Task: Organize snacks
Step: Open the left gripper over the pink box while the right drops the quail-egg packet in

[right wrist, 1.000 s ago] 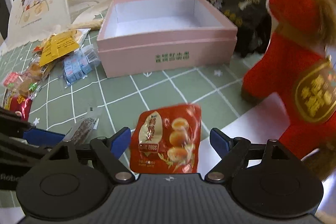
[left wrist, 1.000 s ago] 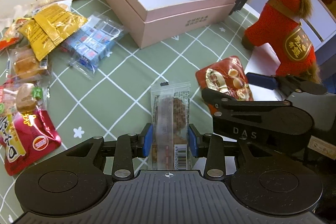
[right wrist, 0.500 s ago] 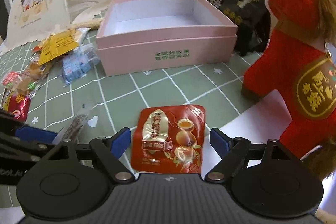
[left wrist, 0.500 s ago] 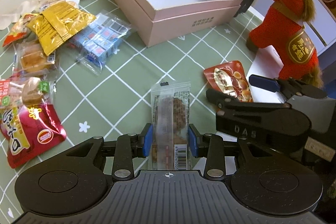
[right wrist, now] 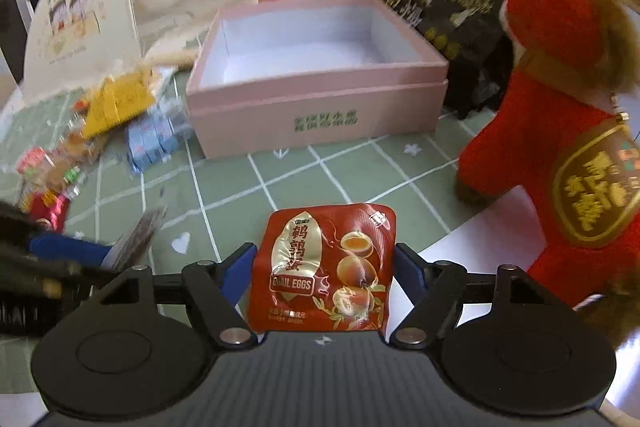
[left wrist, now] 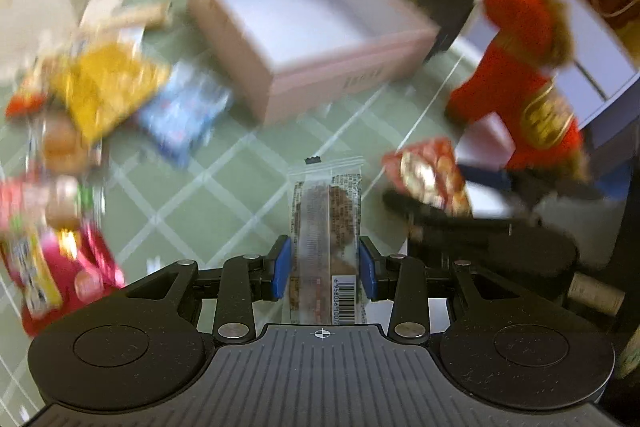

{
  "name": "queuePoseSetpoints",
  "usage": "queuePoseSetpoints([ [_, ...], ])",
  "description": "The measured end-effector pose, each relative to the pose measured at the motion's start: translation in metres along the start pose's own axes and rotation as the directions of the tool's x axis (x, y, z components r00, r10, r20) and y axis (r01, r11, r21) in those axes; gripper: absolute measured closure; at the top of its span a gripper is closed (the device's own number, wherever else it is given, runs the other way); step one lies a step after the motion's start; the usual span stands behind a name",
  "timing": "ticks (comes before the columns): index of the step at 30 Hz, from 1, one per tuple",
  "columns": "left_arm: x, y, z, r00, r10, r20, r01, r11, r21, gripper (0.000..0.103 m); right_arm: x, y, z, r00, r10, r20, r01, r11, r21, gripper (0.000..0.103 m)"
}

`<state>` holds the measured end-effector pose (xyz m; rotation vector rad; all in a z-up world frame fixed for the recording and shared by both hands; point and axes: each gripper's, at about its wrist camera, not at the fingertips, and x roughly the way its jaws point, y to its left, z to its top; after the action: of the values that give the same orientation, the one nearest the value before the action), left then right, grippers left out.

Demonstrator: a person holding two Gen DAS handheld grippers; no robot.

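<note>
We had the left gripper point(left wrist: 323, 263) clamped on a clear-wrapped snack bar point(left wrist: 325, 223) and the right gripper point(right wrist: 325, 269) pinching the quail eggs pouch point(right wrist: 326, 267), so next we probably needed to carry both over the empty pink box point(right wrist: 316, 99) and drop them in.

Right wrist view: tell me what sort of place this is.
Probably a home table, not a shop or lab. A green grid-patterned tablecloth carries loose snack packets and an open pink gift box, with a red plush horse beside it and small figurines on a shelf behind.

Both wrist views look forward, low over the table, sharing the pink box point(left wrist: 320, 39) point(right wrist: 316, 83) ahead.
</note>
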<state>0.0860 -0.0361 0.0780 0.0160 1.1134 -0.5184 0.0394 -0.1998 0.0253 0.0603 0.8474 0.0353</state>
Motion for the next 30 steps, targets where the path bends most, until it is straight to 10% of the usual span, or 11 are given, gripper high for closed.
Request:
queuePoseSetpoints([
  [6,-0.013,-0.017,0.098,0.986,-0.031,0.164,0.015,0.995,0.102,0.062,-0.021,-0.006,0.012,0.999,-0.006,0.032,0.006,1.0,-0.005,0.029],
  [13,0.058,0.017,0.193,0.981,-0.074,0.179,0.088,0.994,-0.07,0.062,-0.04,-0.004,0.022,0.994,-0.095,0.044,0.097,0.994,-0.042,0.029],
  [19,0.031,0.047,0.156,0.95,-0.124,0.286,0.171,0.974,-0.147,0.062,-0.036,-0.012,0.051,0.992,-0.118,0.051,0.12,0.992,-0.035,0.029],
  [25,0.0,0.086,0.11,0.957,-0.021,0.291,0.073,0.983,-0.169,0.062,0.001,0.003,0.133,0.98,-0.085,0.178,0.103,0.99,-0.095,0.028],
  [30,-0.012,0.14,0.103,0.961,0.078,0.265,-0.023,0.979,-0.204,0.062,0.048,0.017,0.172,0.981,-0.146,0.127,0.162,0.979,-0.125,0.027],
])
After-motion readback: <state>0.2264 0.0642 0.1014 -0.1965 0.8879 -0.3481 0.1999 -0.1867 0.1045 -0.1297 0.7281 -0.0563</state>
